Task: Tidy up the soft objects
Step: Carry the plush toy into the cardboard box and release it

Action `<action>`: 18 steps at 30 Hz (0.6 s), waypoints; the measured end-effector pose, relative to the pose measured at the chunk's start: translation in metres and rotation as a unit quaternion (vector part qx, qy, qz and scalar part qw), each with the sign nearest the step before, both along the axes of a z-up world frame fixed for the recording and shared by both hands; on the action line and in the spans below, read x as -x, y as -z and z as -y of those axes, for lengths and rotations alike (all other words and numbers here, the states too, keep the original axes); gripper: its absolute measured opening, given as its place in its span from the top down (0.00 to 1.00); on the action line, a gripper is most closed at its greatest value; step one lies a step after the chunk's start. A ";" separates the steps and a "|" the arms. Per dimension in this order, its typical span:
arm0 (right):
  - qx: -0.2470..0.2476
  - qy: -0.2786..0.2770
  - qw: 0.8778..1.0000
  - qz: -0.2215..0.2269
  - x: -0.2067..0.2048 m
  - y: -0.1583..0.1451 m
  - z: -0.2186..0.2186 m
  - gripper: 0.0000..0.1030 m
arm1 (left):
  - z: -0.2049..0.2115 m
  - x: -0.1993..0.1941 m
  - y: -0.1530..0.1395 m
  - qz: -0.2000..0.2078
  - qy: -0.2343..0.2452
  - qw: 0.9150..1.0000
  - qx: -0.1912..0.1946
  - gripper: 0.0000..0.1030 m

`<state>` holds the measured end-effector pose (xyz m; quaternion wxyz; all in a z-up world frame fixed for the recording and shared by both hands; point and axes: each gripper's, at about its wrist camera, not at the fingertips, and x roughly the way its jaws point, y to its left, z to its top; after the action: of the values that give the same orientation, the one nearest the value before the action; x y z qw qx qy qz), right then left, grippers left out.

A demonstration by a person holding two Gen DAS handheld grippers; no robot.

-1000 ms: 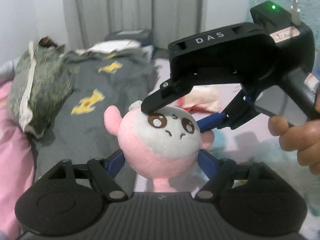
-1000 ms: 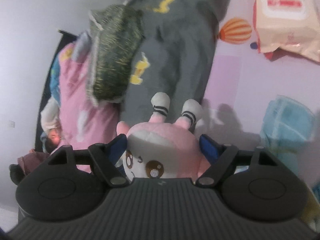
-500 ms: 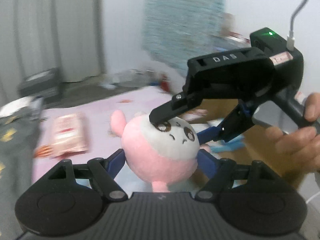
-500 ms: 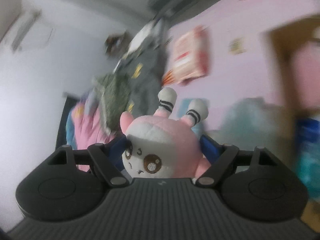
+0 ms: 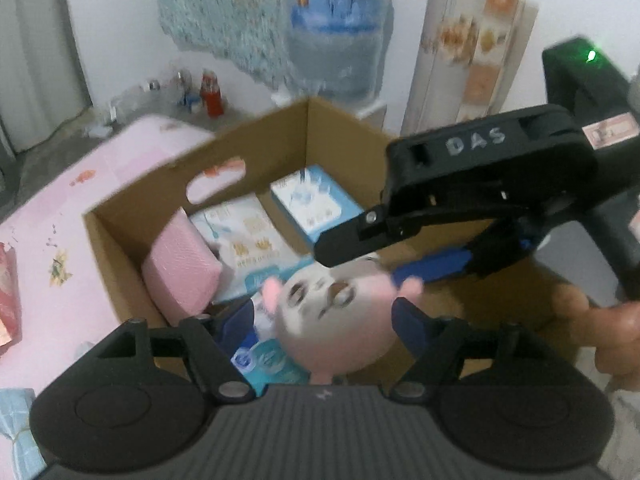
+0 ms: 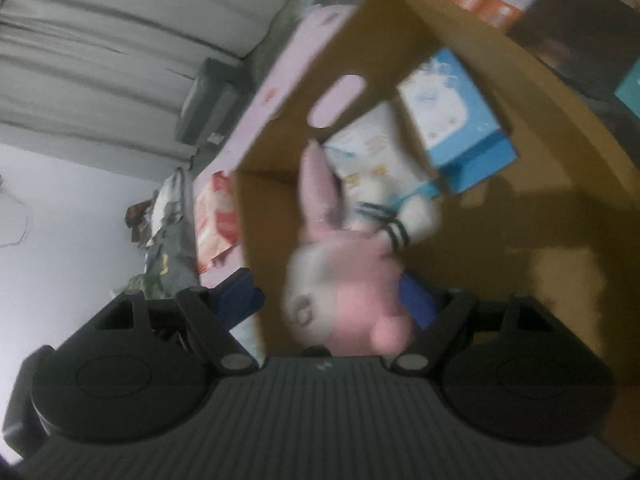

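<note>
A pink and white plush toy [image 5: 332,320] hangs between both grippers above an open cardboard box [image 5: 132,216]. My left gripper [image 5: 324,316] has a blue finger on each side of the toy's body and its jaws are closing on it. Coming in from the right, my right gripper [image 5: 362,266] has its upper finger on the toy's head and its blue finger behind an ear. In the blurred right wrist view the plush toy [image 6: 344,280] sits legs-up inside my right gripper [image 6: 328,300], over the cardboard box [image 6: 560,220].
In the box lie a pink pack [image 5: 180,268], a white tissue pack [image 5: 248,240], a blue-and-white carton [image 5: 316,200] and a blue pack [image 5: 264,360]. A pink bed cover [image 5: 60,220] lies left of the box. A person's hand [image 5: 600,320] holds the right gripper. A water bottle [image 5: 336,40] stands behind.
Both grippers have carried the plush toy sideways, from over the bed with the grey clothes to over the open cardboard box. Both views have swung and rolled.
</note>
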<state>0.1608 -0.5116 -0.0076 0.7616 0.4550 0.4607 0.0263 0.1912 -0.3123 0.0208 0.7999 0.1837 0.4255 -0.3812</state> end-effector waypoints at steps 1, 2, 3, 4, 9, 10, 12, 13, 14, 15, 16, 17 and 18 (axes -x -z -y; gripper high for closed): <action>0.020 0.001 1.000 -0.008 -0.002 0.006 0.000 0.21 | 0.005 -0.001 0.005 -0.006 -0.003 1.000 -0.010 0.25; 0.032 0.005 0.999 -0.017 -0.004 0.013 0.003 0.21 | 0.007 -0.002 0.012 -0.014 -0.009 1.000 -0.022 0.27; 0.027 0.008 0.999 -0.027 -0.006 0.022 0.004 0.21 | 0.006 -0.006 0.016 -0.020 -0.014 0.999 -0.028 0.28; 0.018 0.009 0.999 -0.035 -0.010 0.029 0.006 0.21 | 0.005 -0.007 0.019 -0.024 -0.017 0.999 -0.028 0.28; 0.025 0.017 0.998 -0.049 -0.013 0.042 0.014 0.22 | -0.009 -0.010 0.019 -0.016 -0.025 0.999 -0.027 0.28; 0.032 0.020 0.998 -0.046 -0.013 0.041 0.016 0.22 | -0.011 -0.009 0.017 -0.009 -0.027 0.999 -0.028 0.28; 0.049 0.021 0.998 -0.036 -0.012 0.037 0.018 0.22 | -0.012 -0.005 0.009 -0.001 -0.029 0.999 -0.026 0.28; 0.056 0.020 0.998 -0.033 -0.013 0.035 0.018 0.22 | -0.015 -0.004 0.007 0.002 -0.029 0.999 -0.023 0.28; 0.059 0.018 0.998 -0.032 -0.015 0.035 0.018 0.22 | -0.017 -0.002 0.004 0.005 -0.028 0.999 -0.021 0.28; 0.059 0.014 0.998 -0.033 -0.018 0.038 0.017 0.22 | -0.019 -0.001 0.001 0.008 -0.029 0.999 -0.019 0.28; 0.060 0.008 0.998 -0.033 -0.018 0.039 0.015 0.22 | -0.022 0.001 -0.001 0.011 -0.031 0.999 -0.019 0.28; 0.063 0.002 0.997 -0.036 -0.018 0.038 0.014 0.22 | -0.024 0.002 -0.003 0.014 -0.032 0.999 -0.018 0.28; 0.064 -0.003 0.997 -0.040 -0.018 0.039 0.013 0.22 | -0.026 0.004 -0.005 0.017 -0.033 0.999 -0.017 0.28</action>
<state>0.1792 -0.5246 -0.0466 0.7697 0.4048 0.4932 -0.0192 0.1874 -0.2861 0.0259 0.8157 0.1897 0.4244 -0.3443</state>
